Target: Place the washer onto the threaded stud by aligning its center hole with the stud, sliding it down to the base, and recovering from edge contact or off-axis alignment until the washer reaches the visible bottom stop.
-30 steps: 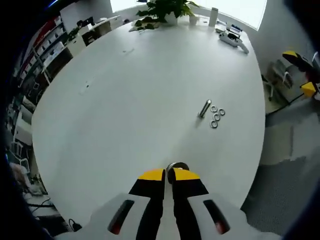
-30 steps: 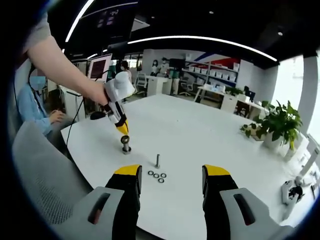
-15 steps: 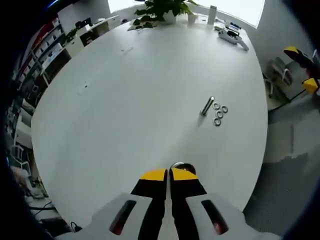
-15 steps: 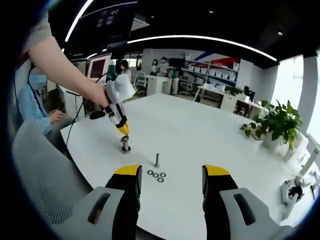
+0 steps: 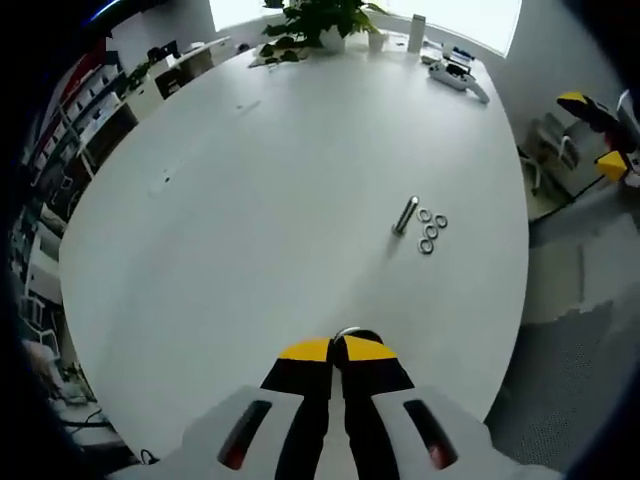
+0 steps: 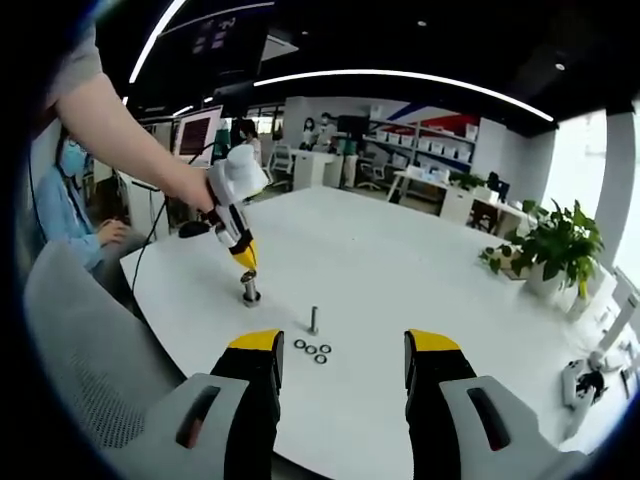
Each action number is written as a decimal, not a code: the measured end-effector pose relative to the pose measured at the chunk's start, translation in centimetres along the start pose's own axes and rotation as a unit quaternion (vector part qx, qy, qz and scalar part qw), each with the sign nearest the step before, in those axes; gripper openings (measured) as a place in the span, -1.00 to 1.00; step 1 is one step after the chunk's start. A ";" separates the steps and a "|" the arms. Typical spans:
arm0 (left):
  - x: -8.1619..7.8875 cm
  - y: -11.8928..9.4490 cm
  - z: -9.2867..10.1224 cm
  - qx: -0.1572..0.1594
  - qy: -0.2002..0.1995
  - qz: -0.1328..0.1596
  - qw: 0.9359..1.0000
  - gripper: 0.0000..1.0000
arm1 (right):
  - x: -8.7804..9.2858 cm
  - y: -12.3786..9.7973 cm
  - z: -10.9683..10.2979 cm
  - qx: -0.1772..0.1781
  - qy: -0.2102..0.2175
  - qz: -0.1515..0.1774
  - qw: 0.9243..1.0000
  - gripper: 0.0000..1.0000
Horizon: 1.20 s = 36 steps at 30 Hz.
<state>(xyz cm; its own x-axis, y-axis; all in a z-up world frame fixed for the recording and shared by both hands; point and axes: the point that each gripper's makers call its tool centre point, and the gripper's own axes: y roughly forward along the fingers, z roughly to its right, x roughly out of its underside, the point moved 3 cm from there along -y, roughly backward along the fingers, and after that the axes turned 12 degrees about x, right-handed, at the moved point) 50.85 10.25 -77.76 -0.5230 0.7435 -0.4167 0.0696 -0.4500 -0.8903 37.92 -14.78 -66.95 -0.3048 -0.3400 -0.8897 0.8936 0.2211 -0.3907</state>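
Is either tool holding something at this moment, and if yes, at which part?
The left tool is shut on the top of a small round metal piece standing on the white table. The right tool is open, holding nothing.

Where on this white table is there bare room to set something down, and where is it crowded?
The table is bare across its middle, from the stud and washers out to the potted plant at the far edge. Crowded spots: the stud-and-washer cluster near the right-hand rim, and the near edge where the left tongs are shut on a metal piece.

White table [image 5: 250,200]; silver stud [image 5: 404,215]; yellow-tipped black fingers [image 5: 303,352].
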 end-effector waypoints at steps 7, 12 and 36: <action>-0.4 1.0 0.2 -0.004 0.015 -0.011 1.000 -0.99 | 0.0 0.0 0.1 0.003 0.002 0.001 1.000 0.02; -0.7 0.1 0.2 -0.010 0.013 0.008 1.000 -0.99 | 0.0 0.0 0.1 0.003 0.002 0.001 1.000 0.01; 0.1 -12.0 6.8 -0.073 -0.052 0.328 0.940 -0.74 | 0.3 0.1 -0.3 -0.003 -0.006 -0.012 1.000 0.02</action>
<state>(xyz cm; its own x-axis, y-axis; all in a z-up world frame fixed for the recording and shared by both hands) 44.15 12.38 -65.89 -0.4061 0.2730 -0.8721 0.5193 -0.7164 -0.4660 37.84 -14.58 -67.35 -0.3212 -0.3565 -0.8774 0.8843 0.2186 -0.4126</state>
